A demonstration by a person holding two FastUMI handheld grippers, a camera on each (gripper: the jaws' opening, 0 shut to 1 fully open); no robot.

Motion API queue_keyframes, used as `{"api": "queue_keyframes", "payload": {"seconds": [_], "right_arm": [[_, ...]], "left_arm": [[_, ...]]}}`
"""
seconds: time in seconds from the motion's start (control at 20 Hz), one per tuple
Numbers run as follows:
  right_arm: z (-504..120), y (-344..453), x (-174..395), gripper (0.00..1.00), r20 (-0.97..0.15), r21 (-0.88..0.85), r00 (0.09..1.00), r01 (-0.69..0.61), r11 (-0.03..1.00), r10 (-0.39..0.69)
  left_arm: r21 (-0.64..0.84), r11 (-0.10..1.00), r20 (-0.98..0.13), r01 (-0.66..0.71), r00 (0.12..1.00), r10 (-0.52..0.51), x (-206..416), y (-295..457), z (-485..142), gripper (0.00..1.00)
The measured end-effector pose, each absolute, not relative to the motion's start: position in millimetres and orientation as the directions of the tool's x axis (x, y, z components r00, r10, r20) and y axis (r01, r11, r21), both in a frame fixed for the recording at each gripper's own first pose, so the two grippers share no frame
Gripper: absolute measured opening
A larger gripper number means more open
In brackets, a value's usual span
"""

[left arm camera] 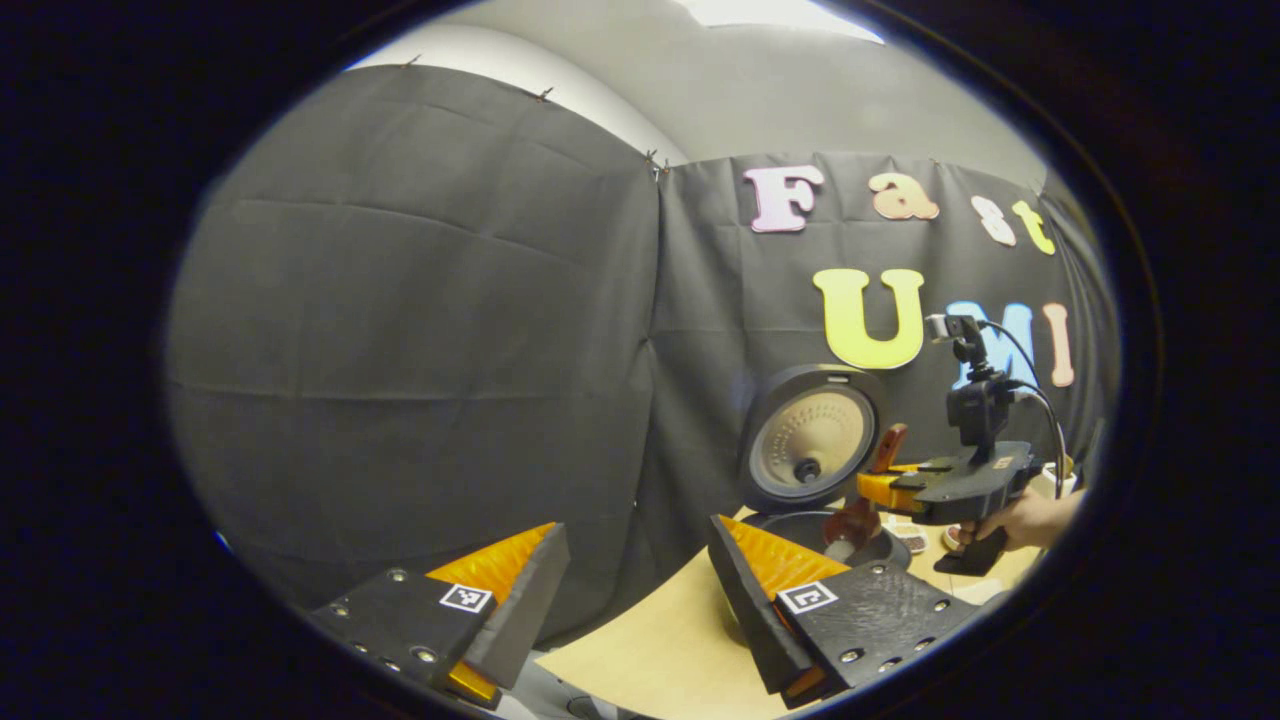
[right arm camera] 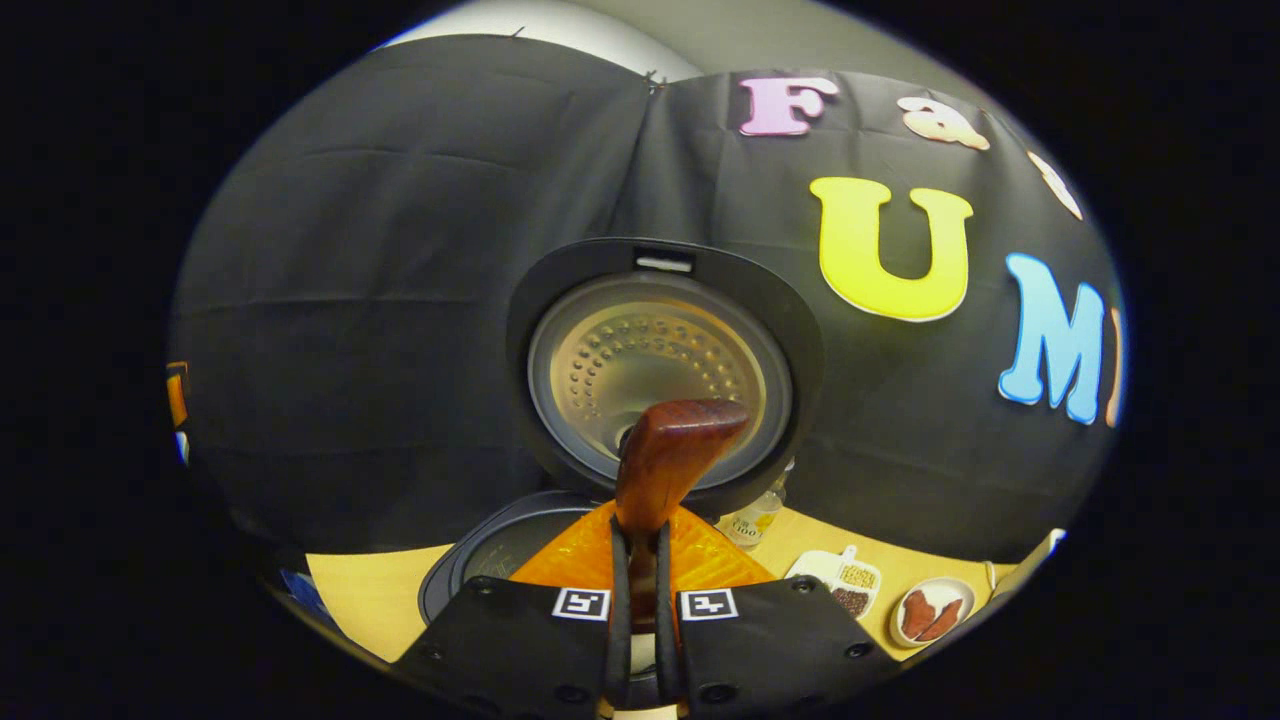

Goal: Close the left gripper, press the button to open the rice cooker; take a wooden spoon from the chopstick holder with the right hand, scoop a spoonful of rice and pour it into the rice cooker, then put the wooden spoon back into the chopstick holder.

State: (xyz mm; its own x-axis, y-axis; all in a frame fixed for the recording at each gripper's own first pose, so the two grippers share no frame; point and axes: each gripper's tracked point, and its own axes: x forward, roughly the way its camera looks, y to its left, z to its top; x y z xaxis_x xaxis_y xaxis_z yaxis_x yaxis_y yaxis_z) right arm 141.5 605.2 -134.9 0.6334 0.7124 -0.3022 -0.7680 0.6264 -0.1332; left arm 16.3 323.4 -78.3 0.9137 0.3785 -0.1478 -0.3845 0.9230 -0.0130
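The rice cooker stands open, its round lid [left arm camera: 808,440] [right arm camera: 660,365] upright against the back wall and the dark inner pot [left arm camera: 800,528] [right arm camera: 500,550] below it. My right gripper [left arm camera: 880,490] [right arm camera: 640,570], held by a hand [left arm camera: 1035,520], is shut on the handle of the wooden spoon [left arm camera: 868,500] [right arm camera: 668,455]. The spoon is tilted, handle end up, its bowl down over the pot's mouth. My left gripper [left arm camera: 635,590] hangs open to the left of the cooker, above the table's edge, with nothing between its fingers.
The cooker sits on a light wooden table [left arm camera: 660,640] [right arm camera: 370,590]. Right of the cooker are a small bottle [right arm camera: 752,520], a white dish of grains [right arm camera: 850,585] and a small plate with reddish-brown pieces [right arm camera: 925,612]. Black cloth walls close the back and left.
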Motion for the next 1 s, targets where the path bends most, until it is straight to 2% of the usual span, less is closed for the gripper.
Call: {"api": "queue_keyframes", "payload": {"seconds": [0.1, 0.15, 0.35, 0.4, 0.45, 0.55, 0.7, 0.75, 0.85, 1.0], "right_arm": [[-134, 608, 141, 0.08, -0.287, -0.224, 0.641, -0.767, 0.601, 0.712], [-133, 608, 139, 0.12, -0.277, -0.275, 0.645, -0.764, 0.584, 0.712], [-126, 612, 132, 0.12, -0.222, -0.453, 0.647, -0.731, 0.511, 0.729], [-124, 612, 128, 0.08, -0.208, -0.494, 0.649, -0.716, 0.494, 0.732], [-122, 612, 125, 0.12, -0.197, -0.529, 0.65, -0.701, 0.478, 0.734], [-125, 614, 123, 0.12, -0.195, -0.556, 0.643, -0.695, 0.456, 0.741], [-129, 612, 124, 0.12, -0.229, -0.49, 0.634, -0.731, 0.476, 0.738], [-131, 611, 126, 0.12, -0.241, -0.452, 0.633, -0.744, 0.492, 0.736], [-133, 606, 126, 0.12, -0.273, -0.337, 0.622, -0.776, 0.533, 0.733], [-133, 597, 133, 0.12, -0.314, -0.107, 0.607, -0.786, 0.608, 0.73]], "left_arm": [[-0.009, 0.924, -0.145, -0.383, 0.914, 0.378, 17, 323, -79, 0.85], [-0.008, 0.924, -0.145, -0.383, 0.915, 0.378, 18, 322, -80, 0.85], [-0.011, 0.924, -0.146, -0.383, 0.914, 0.378, 20, 323, -80, 0.85], [-0.012, 0.923, -0.145, -0.384, 0.914, 0.378, 21, 322, -82, 0.85], [-0.013, 0.923, -0.144, -0.384, 0.914, 0.378, 21, 322, -81, 0.85], [-0.011, 0.925, -0.141, -0.381, 0.916, 0.375, 22, 320, -80, 0.85], [-0.006, 0.926, -0.135, -0.377, 0.918, 0.372, 24, 320, -79, 0.88], [-0.006, 0.927, -0.134, -0.376, 0.919, 0.372, 23, 320, -78, 0.85], [-0.007, 0.927, -0.131, -0.376, 0.919, 0.372, 21, 319, -77, 0.88], [-0.006, 0.926, -0.132, -0.378, 0.918, 0.374, 20, 319, -77, 0.85]]}}
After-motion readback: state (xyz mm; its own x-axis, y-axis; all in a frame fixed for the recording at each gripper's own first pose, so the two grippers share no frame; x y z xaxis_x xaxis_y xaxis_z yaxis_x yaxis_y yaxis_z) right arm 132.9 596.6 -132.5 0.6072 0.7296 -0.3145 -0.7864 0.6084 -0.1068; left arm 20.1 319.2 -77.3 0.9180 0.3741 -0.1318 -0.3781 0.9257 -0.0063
